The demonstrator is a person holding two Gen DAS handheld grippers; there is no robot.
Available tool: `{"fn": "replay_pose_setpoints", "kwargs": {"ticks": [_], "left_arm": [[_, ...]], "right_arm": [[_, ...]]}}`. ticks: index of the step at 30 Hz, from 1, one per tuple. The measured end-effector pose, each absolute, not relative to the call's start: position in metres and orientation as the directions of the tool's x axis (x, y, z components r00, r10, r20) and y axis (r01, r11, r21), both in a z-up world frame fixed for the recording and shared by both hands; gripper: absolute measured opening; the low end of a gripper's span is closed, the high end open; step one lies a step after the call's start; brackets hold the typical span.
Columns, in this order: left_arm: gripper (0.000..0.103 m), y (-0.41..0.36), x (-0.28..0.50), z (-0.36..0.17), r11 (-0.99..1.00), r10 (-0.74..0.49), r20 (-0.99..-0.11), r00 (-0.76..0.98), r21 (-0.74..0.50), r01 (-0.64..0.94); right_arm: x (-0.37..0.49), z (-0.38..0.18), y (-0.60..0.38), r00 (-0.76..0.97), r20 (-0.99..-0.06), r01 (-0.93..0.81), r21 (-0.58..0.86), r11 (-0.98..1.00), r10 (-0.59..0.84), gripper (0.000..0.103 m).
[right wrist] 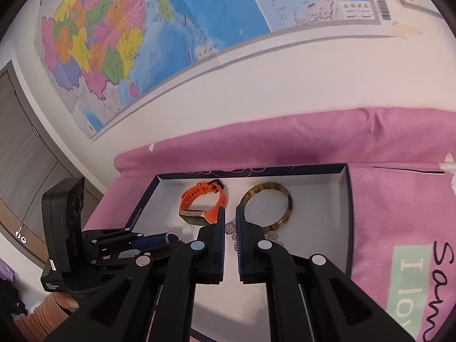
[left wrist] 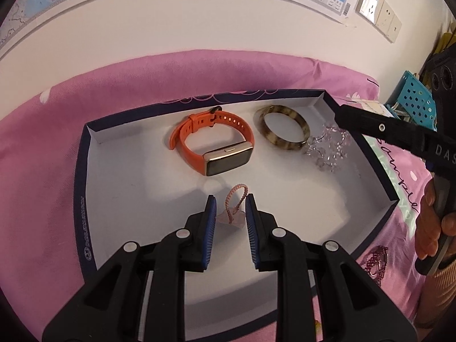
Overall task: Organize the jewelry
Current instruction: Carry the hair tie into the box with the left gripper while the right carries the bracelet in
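Pink charm (left wrist: pixel 231 209) between open left tool (left wrist: pixel 230 213)

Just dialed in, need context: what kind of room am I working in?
Probably a bedroom at home: the jewelry box sits on a pink printed bedsheet, with a wall map and wall sockets behind.

1. The left gripper (left wrist: pixel 230 208) is black with blue ribbed pads; the right gripper (right wrist: pixel 230 222) has the same colours.
2. Ahead of the left gripper, the watch (left wrist: pixel 212 142) has an orange strap and a pale gold case with a dark screen.
3. Right of the watch, the bangle (left wrist: pixel 282 126) is mottled brown and cream.
4. The box (left wrist: pixel 82 176) is white inside with a navy rim.
5. Between the left gripper's pads lies a pale pink coiled loop (left wrist: pixel 232 202).
6. The bedsheet (left wrist: pixel 42 148) is pink.
7. The wall map (right wrist: pixel 119 37) is patched yellow, green, orange, pink and blue.
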State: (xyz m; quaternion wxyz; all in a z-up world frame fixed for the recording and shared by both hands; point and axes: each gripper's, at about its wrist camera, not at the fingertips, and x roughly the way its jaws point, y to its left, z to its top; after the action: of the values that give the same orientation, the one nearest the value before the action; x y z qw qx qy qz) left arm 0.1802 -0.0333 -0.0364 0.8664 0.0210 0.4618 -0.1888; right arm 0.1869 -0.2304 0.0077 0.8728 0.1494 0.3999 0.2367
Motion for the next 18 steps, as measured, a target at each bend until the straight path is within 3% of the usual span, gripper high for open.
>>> {"fn": "replay_pose_setpoints", "kwargs": {"ticks": [18], "left_arm": [[0.022,-0.039,0.192,-0.039,0.934,-0.295,-0.813,0.502,-0.135,0.33]], "right_arm": [[0.196,-0.007,-0.208,0.502,-0.672,-0.307,0.45,0.839,0.544,0.008]]}}
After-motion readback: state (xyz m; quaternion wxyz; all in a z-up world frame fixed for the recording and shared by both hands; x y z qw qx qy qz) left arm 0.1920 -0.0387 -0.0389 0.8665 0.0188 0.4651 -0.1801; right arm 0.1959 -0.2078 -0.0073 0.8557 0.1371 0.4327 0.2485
